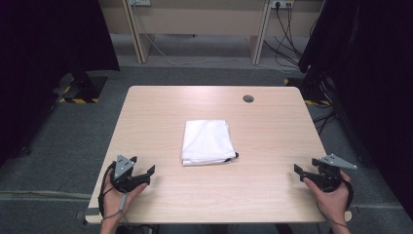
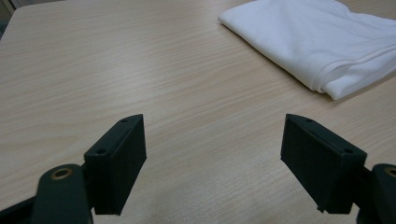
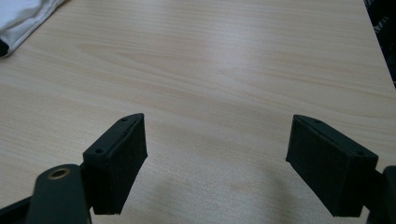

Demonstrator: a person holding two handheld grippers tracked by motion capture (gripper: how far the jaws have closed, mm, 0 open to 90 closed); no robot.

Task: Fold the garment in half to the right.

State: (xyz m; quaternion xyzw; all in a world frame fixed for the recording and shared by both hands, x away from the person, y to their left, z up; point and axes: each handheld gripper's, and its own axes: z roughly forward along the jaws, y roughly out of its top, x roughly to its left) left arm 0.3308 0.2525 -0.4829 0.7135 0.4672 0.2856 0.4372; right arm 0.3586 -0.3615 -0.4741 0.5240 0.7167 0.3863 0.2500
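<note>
A folded white cloth (image 1: 208, 142) is seen lying flat on the worktop (image 1: 272, 126), between and ahead of the left gripper (image 1: 144, 171) and right gripper (image 1: 301, 172), both held wide and empty, so folding is judged finished.

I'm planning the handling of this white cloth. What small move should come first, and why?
Probably bring the left claw forward toward the near edge of the folded white cloth. Both claws are open and empty near the table's front corners, apart from the cloth; the right claw is just as free.
</note>
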